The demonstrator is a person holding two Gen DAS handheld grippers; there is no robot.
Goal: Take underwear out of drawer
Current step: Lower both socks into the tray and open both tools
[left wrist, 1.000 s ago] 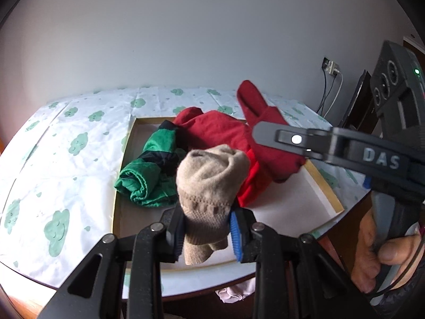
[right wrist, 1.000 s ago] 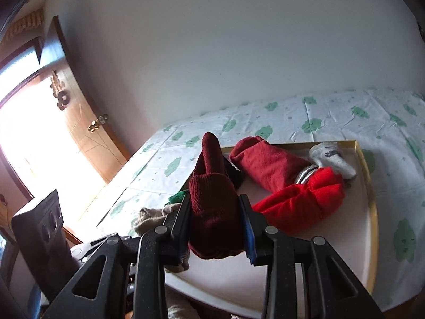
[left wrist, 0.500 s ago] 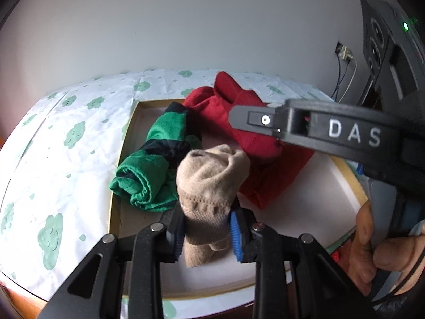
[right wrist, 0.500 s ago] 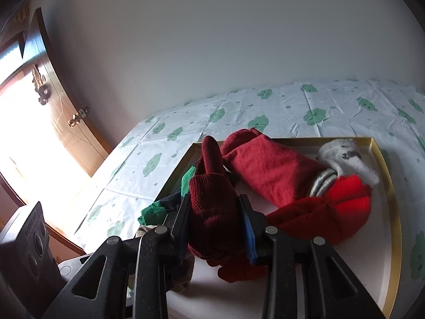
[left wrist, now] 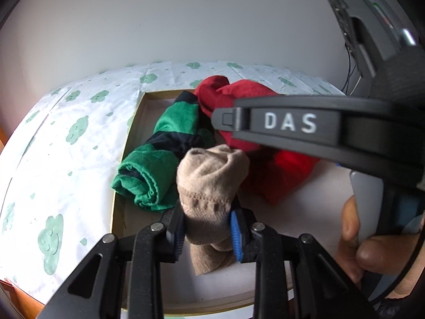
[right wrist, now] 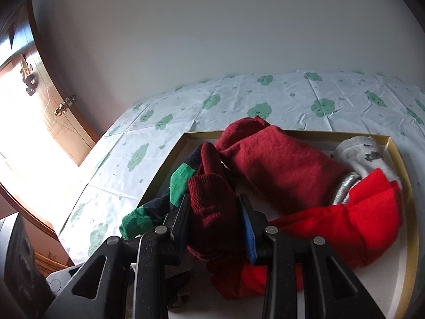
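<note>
I am holding two rolled pieces at once. My left gripper [left wrist: 207,230] is clamping a beige knit roll [left wrist: 209,186] between its pads, and my right gripper [right wrist: 216,230] is clamping a dark red knit roll [right wrist: 212,204]. Both are hanging low over the shallow gold-rimmed tray [right wrist: 395,156] that lies on the cloud-print bed sheet [right wrist: 292,98].

In the tray I am seeing a green and black striped roll [left wrist: 156,164], a larger maroon roll [right wrist: 279,164], a bright red piece [right wrist: 372,212] and a grey one [right wrist: 364,156].

I judge this to be the setting-down step: the pieces are being gathered in the tray. The next move calls for lowering each roll onto bare tray floor and only then letting the pads part, so neither roll tumbles onto its neighbours.
</note>
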